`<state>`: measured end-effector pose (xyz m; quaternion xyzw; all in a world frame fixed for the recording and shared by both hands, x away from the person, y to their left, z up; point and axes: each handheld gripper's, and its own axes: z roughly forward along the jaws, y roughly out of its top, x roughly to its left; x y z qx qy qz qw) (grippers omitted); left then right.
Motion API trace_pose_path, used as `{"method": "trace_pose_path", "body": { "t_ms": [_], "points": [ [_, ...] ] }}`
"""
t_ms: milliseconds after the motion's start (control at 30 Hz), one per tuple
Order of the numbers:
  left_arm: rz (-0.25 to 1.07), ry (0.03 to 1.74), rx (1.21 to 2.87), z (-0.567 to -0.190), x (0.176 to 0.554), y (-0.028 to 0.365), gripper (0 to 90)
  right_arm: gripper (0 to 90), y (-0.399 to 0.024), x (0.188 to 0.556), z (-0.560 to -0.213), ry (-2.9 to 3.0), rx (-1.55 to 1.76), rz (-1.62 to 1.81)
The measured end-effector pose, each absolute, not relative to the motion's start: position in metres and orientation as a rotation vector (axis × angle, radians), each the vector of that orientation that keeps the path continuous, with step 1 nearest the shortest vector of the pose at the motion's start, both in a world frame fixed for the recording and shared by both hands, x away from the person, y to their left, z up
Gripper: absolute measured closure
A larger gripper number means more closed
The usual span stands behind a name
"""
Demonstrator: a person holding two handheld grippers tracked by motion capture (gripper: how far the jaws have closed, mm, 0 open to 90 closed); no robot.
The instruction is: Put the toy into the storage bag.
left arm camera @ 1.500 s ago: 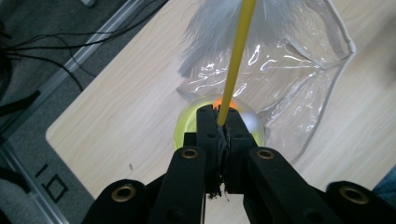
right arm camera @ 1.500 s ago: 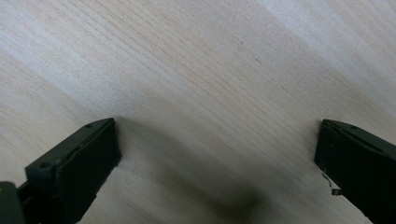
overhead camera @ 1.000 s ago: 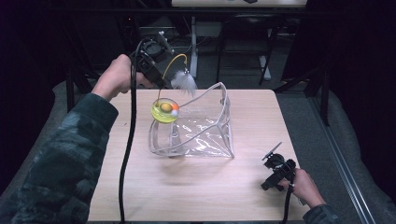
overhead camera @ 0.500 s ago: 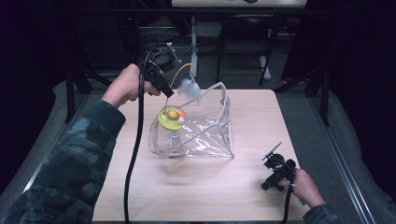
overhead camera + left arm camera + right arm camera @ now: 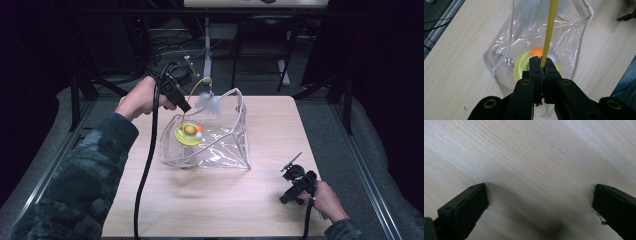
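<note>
Left gripper (image 5: 541, 65) is clamped tight on the yellow wire stem (image 5: 549, 32) of a cat toy, jaws fully together around it. The toy's yellow-green disc base (image 5: 188, 135) with its orange ball (image 5: 536, 52) hangs in the mouth of the clear plastic pouch (image 5: 220, 145), which sits slumped open near the middle of the desk (image 5: 200, 205). The grey feather tuft (image 5: 208, 103) at the far end of the stem rides just above the pouch's upper rim (image 5: 235, 97).

Right gripper (image 5: 296, 181) rests near the desk's right front corner, well apart from the pouch; its jaws stand wide with nothing between them, bare wood showing in the right gripper view.

Step in hand, as I read it: lowering the toy into the pouch.

- I want the base to go in flat and land on the pouch floor, not catch on the near lip.
- The stem is springy; I keep the descent slow so the feather end does not whip or snag the rim.
- The pouch is soft and unbraced. It may slide or fold. I could bring the right gripper over to pin the rim open.
- I let go only once the base is resting, then tuck the feather inside.
</note>
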<state>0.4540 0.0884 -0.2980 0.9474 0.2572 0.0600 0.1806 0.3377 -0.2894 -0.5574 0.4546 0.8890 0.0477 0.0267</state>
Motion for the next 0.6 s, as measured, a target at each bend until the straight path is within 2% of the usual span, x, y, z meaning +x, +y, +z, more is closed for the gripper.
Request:
{"method": "trace_pose_path", "body": {
  "t_ms": [600],
  "points": [
    [0.107, 0.739, 2.678, -0.336, 0.455, 0.091, 88.1, 0.0, -0.289, 0.337, -0.559, 2.735, 1.414, 0.175]
  ]
}}
